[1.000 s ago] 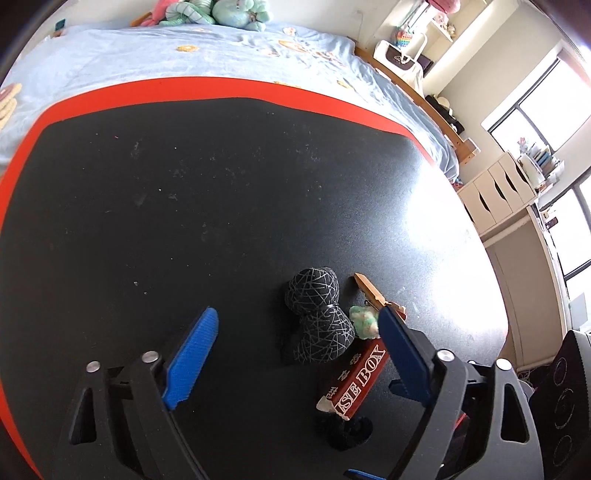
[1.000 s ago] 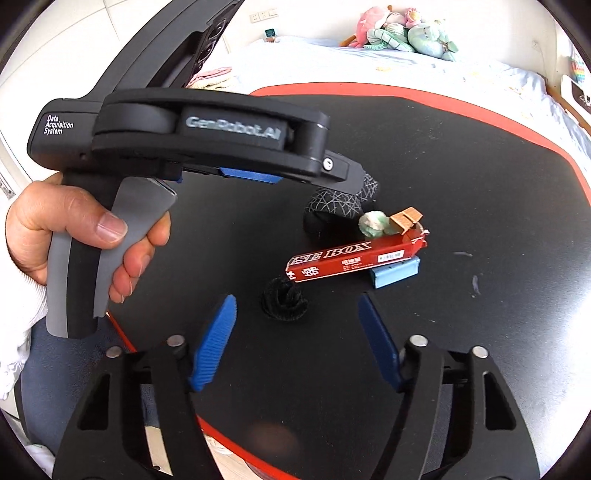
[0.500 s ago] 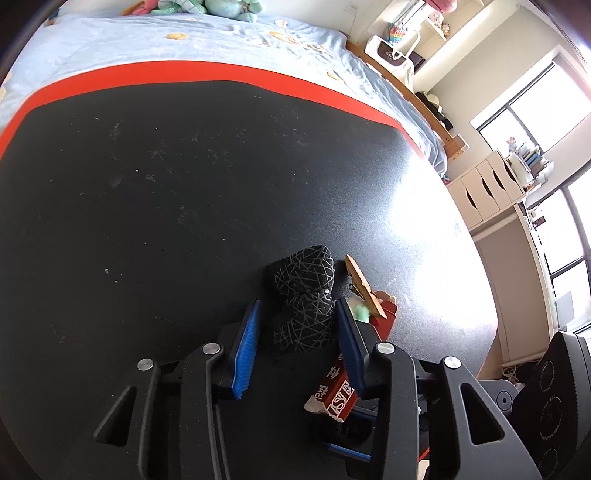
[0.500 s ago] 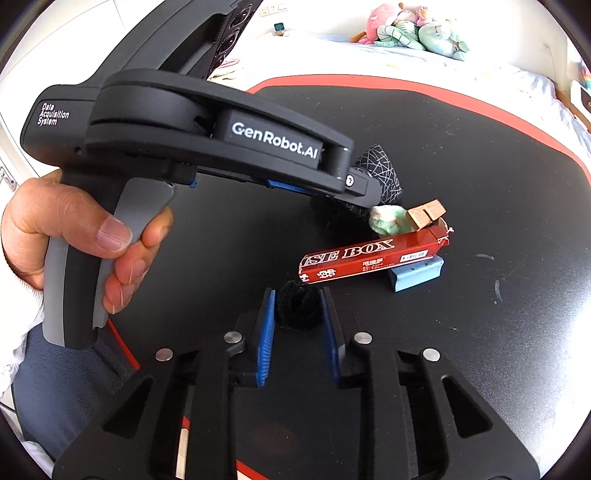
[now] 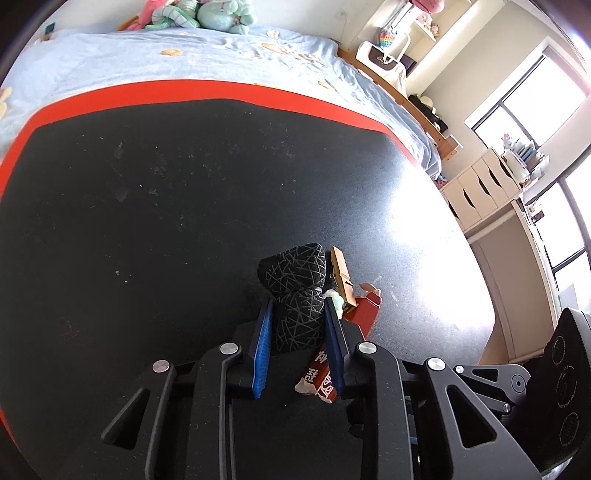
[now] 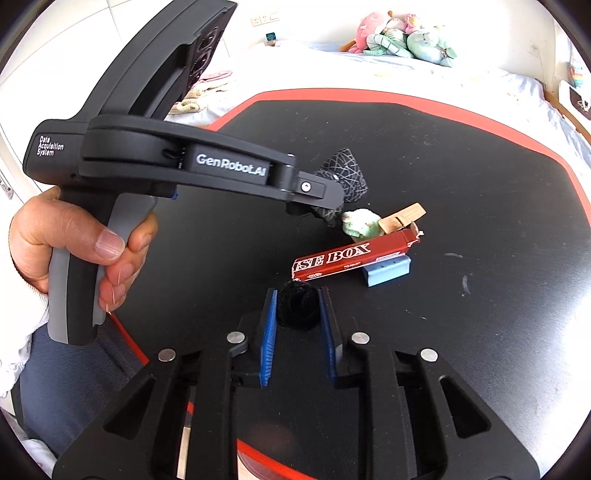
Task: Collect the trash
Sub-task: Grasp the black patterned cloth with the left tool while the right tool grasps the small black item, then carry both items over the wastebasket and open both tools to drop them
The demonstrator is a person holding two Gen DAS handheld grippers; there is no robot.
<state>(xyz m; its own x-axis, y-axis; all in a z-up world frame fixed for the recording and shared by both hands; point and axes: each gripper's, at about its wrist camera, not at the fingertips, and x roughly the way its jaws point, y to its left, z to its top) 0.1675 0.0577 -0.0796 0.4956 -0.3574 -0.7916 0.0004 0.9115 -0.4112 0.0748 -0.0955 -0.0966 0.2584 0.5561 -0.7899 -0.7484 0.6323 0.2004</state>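
My left gripper [image 5: 298, 314] is shut on a black bundle with a grey line pattern [image 5: 295, 291], which also shows in the right wrist view [image 6: 347, 177]. My right gripper [image 6: 297, 301] is shut on a small black fuzzy ball [image 6: 297, 304]. On the black table [image 5: 147, 206] lie a red box [image 6: 354, 258], a wooden clothespin [image 6: 402, 218], a pale green wad [image 6: 360, 223] and a light blue block [image 6: 388, 271], close together just beyond both grippers.
The table has a red rim [image 5: 221, 90]. A bed with a blue sheet [image 5: 184, 55] and plush toys [image 5: 199, 18] lies beyond it. White drawers [image 5: 480, 188] stand at the right. A hand [image 6: 74, 243] holds the left gripper's handle.
Both grippers went from wide open to shut: the left one around the patterned bundle, the right one around the black fuzzy ball. Both moved forward onto their objects.
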